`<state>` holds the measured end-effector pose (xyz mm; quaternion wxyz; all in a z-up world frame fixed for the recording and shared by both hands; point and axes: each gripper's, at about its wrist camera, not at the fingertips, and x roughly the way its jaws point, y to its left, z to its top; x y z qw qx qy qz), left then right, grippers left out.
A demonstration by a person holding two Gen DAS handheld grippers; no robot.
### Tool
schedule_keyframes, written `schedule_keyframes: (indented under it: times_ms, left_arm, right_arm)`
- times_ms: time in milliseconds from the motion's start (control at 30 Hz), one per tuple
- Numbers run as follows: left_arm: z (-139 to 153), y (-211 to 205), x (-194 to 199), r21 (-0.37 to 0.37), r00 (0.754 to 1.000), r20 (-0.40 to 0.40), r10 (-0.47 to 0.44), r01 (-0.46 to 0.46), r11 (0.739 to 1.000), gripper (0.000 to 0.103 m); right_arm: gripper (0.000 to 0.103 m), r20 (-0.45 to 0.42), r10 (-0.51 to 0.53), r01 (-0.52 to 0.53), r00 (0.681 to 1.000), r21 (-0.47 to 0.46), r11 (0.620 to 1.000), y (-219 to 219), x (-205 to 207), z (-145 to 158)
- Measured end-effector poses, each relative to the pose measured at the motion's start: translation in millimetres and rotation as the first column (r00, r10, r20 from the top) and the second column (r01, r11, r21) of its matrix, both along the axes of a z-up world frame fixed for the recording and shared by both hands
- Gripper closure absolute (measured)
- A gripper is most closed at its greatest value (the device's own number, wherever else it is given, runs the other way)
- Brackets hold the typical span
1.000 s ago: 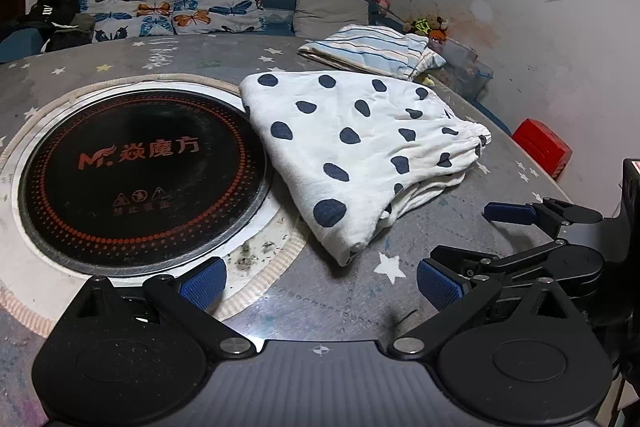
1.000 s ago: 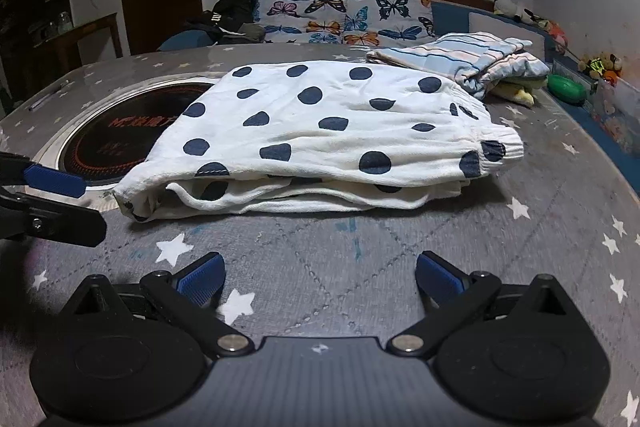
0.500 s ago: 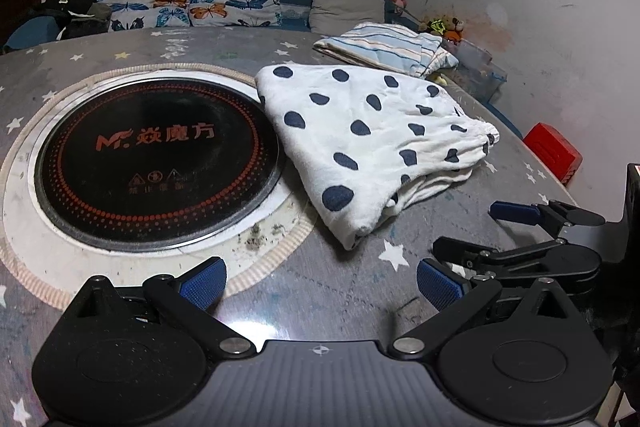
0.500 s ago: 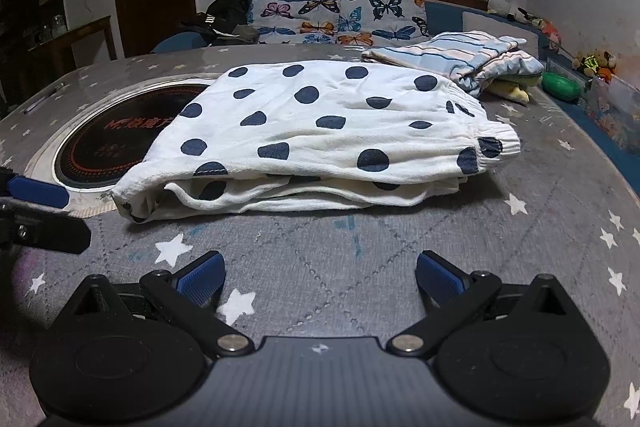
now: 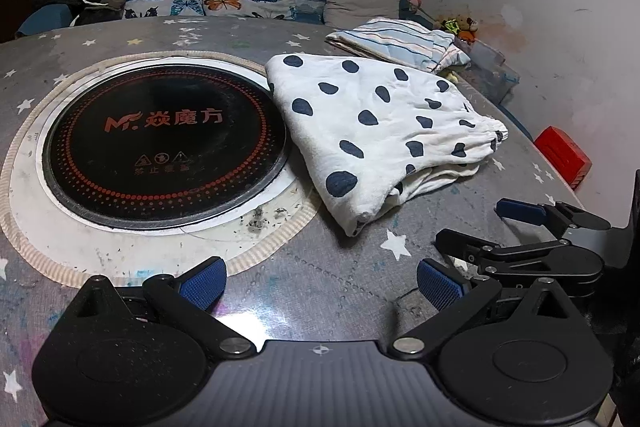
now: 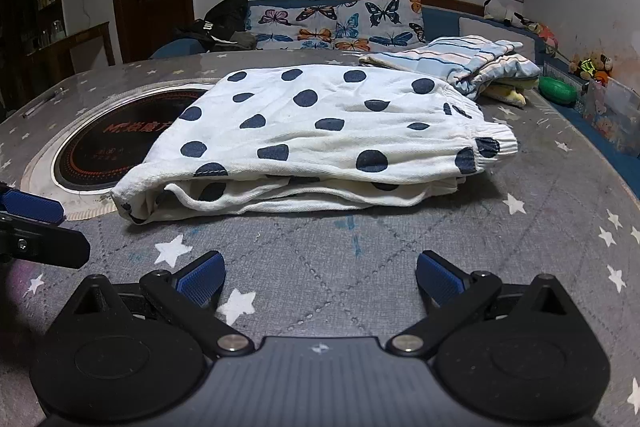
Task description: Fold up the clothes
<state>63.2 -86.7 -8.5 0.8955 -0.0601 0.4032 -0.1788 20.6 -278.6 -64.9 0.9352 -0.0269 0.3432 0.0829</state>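
Left wrist view: left tool (image 5: 322, 281) released, jaws wide, empty, low over the star-print tabletop (image 5: 328, 267). Folded polka-dot garment (image 5: 380, 131) lies just right of the round cooktop (image 5: 164, 143).

Right wrist view: right tool (image 6: 320, 279) released, empty. Garment (image 6: 320, 135) ahead, apart; striped folded clothes (image 6: 452, 63) behind it.
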Motion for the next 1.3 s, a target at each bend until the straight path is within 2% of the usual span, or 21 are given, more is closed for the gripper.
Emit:
schedule_keyframes:
  times_ms: [500, 933, 1300]
  left_arm:
    - [1, -4, 2, 0.018, 1.000, -0.016, 0.024, -0.023, 1.000, 0.000]
    - [11, -17, -5, 0.046, 1.000, 0.016, -0.012, 0.011, 0.999, 0.000]
    - [14, -19, -6, 0.033, 0.999, 0.017, -0.038, 0.037, 0.999, 0.000]
  right_arm:
    - [0.000, 0.001, -0.008, 0.008, 1.000, -0.003, 1.000, 1, -1, 1]
    - [0.000, -0.008, -0.056, 0.057, 0.998, 0.022, 0.998, 0, -10, 4]
    - [0.000, 0.009, -0.109, 0.108, 0.994, 0.023, 0.994, 0, -22, 11]
